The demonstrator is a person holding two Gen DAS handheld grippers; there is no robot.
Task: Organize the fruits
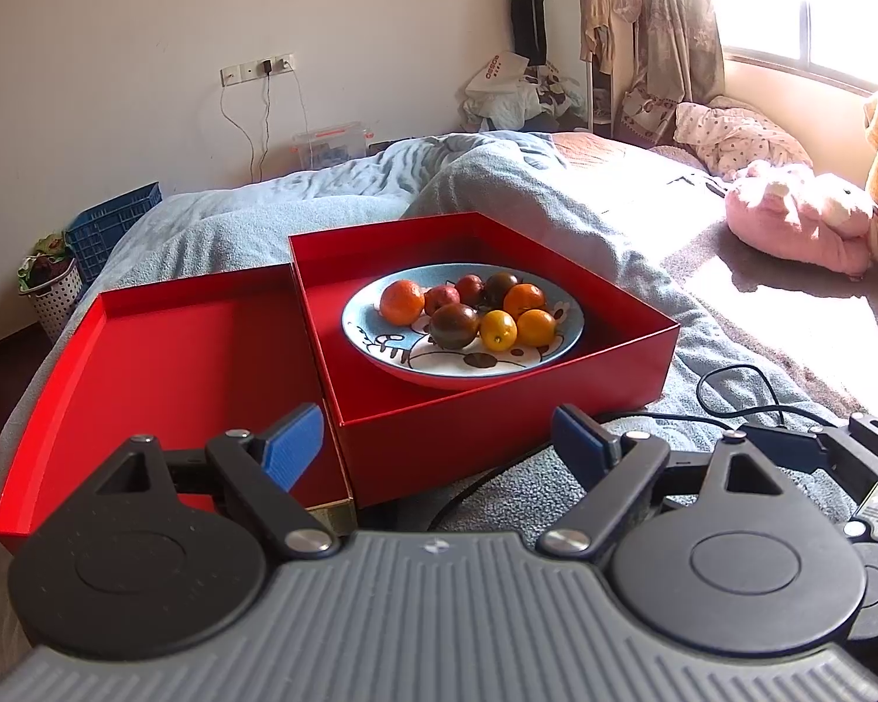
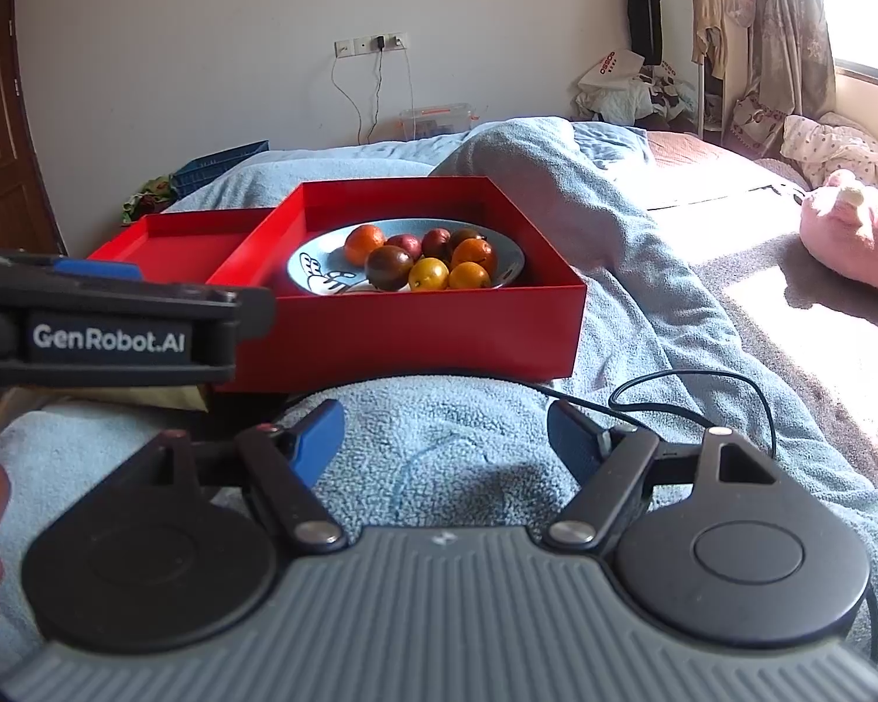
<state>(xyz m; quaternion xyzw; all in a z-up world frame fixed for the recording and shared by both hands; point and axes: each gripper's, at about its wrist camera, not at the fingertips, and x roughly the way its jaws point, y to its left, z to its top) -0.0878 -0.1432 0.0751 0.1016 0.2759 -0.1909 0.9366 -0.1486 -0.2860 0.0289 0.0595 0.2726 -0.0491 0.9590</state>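
Plainly, orange, yellow and dark fruits fill a blue plate.

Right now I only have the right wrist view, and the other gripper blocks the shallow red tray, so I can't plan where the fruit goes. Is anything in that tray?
Observer: No. In the left wrist view the tray shows a bare red floor all the way across.
Operator: Is the left gripper open? I only see it side-on.
Observer: Yes. The left gripper has its jaws wide apart, with nothing between them.
Operator: Is there any room in the box beside the plate?
Observer: Some. The box has a strip of bare floor to the left of the plate.
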